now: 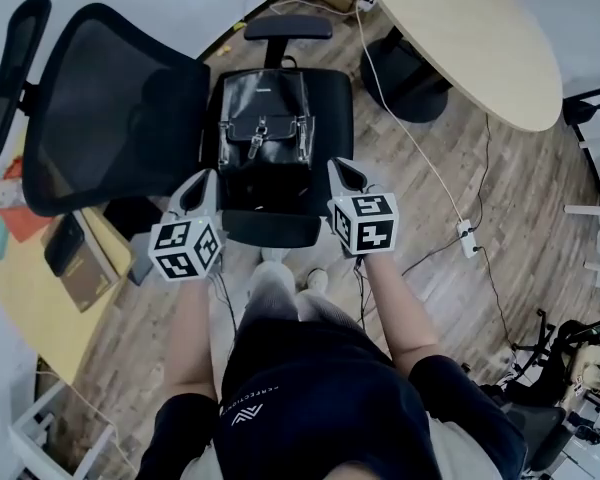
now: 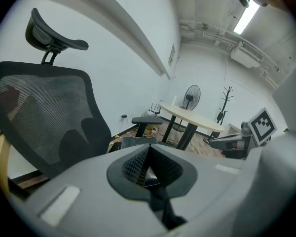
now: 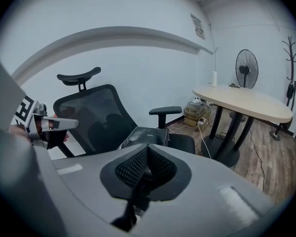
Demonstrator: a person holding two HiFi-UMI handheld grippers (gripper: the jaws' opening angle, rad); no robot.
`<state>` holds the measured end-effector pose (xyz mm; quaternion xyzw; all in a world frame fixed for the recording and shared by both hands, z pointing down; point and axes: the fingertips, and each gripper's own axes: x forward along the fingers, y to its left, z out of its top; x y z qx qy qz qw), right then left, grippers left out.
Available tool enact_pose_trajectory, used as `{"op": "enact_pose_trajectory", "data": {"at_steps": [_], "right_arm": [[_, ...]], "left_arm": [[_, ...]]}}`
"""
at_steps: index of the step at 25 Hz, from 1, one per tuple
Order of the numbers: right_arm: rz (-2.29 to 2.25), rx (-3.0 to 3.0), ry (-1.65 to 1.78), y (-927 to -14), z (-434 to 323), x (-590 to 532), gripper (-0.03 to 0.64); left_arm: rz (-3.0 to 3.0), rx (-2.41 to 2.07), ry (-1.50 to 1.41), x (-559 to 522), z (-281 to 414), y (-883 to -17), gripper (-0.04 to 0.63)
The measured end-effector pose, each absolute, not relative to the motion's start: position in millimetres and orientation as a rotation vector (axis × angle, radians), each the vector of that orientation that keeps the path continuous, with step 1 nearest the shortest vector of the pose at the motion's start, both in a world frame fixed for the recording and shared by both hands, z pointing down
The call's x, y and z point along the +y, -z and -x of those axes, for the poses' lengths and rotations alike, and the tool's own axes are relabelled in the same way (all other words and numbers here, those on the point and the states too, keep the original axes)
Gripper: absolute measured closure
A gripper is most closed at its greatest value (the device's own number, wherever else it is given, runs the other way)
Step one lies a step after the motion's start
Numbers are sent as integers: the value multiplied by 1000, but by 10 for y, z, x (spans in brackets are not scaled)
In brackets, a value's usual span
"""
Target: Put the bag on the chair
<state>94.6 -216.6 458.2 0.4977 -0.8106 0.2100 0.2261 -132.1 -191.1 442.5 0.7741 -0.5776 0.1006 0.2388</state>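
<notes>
A glossy black bag with a front buckle pocket lies flat on the seat of the black office chair, its top toward the mesh backrest. Both grippers hang just in front of the seat's front edge, apart from the bag. My left gripper is at the seat's left front corner, my right gripper at its right front corner. Each has its jaws shut with nothing between them. The left gripper view shows shut jaws and the bag beyond. In the right gripper view the jaws point toward the bag.
A round wooden table on a dark pedestal stands right of the chair. A cable with a power strip runs over the wood floor. A yellow desk lies at the left. A fan stands behind the table.
</notes>
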Motion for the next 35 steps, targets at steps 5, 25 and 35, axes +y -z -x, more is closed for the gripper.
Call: {"op": "enact_pose_trajectory", "data": {"at_steps": [5, 25, 35], "right_arm": [[-1379, -2220, -598, -4526, -990, -2091, 615], [-1346, -2237, -637, -4438, -871, -2085, 615], [-1345, -2229, -656, -4462, -841, -2168, 615]], "left_arm": [[-2105, -1586, -293, -1800, 1323, -4375, 583], [-2073, -1604, -330, -1672, 1452, -4327, 583], [-2067, -1582, -347, -1750, 1492, -4415, 583]]}}
